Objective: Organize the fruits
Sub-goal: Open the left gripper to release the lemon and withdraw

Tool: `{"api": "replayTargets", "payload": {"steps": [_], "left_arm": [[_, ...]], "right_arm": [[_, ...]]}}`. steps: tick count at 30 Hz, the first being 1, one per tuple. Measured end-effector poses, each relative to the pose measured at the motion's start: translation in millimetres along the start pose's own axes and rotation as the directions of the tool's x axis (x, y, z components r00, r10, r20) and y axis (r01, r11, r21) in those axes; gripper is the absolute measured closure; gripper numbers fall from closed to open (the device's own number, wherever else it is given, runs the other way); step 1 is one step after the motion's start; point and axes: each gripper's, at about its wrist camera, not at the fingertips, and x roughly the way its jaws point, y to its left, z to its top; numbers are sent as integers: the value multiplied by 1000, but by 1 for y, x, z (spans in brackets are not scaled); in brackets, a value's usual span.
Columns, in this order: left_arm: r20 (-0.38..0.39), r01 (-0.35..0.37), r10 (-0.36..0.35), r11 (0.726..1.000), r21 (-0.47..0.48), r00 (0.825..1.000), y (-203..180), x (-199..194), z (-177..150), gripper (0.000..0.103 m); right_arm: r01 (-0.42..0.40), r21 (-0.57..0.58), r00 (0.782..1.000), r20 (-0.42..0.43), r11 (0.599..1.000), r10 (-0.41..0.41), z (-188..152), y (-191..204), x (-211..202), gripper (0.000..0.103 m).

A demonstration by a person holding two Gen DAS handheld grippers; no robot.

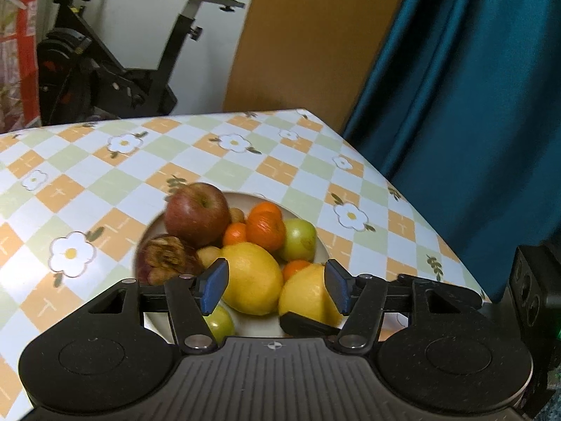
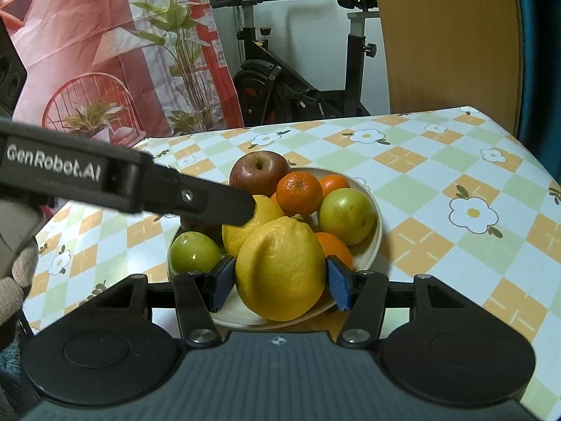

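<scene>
The checked, flower-printed surface (image 2: 438,175) carried a shallow cream plate (image 2: 374,242) heaped with fruit. At its near edge a large, firm, dimpled yellow lemon (image 2: 280,266), probably weighty, sat gripped across its widest part by the right tongs (image 2: 280,282). The left tongs (image 1: 273,289) gaped empty over a second lemon (image 1: 252,280). Only the left view showed a shrivelled brown fruit (image 1: 164,256).
</scene>
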Motion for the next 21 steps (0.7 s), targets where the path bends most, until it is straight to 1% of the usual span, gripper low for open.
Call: {"api": "replayTargets", "payload": {"steps": [2,4,6,9,12,14,16,19,20,21], "left_arm": [[22,-26,26,1000,-12,999,3,-7,1,34],[47,-53,54,998,-20,997,7,-15,1,33],[70,-86,87,996,-24,994,9,-23,2,28],[105,-130,133,991,-37,985,14,-36,2,24],[137,-156,163,986,-61,977,20,-50,2,21],[161,-174,183,982,-70,970,22,-60,3,19],[181,-190,202,979,-78,963,24,-71,3,18],[209,-205,220,975,-88,953,25,-89,3,15],[217,-217,232,972,-91,948,24,-94,3,14],[224,-228,243,969,-93,944,24,-97,3,12]], "right_arm": [[8,-9,1000,0,1000,-8,0,2,0,38],[14,-16,1000,1,1000,-14,1,2,0,34],[16,-22,1000,0,1000,-16,2,3,0,30],[25,-37,1000,5,999,-25,3,7,-1,23],[38,-54,999,11,998,-38,5,12,-3,15],[41,-58,999,20,998,-39,6,14,-6,13],[51,-59,998,29,997,-50,8,17,-9,7],[54,-65,997,50,996,-51,12,22,-16,5],[54,-59,997,54,997,-51,15,23,-19,1],[50,-54,997,59,997,-47,17,24,-22,0]]}}
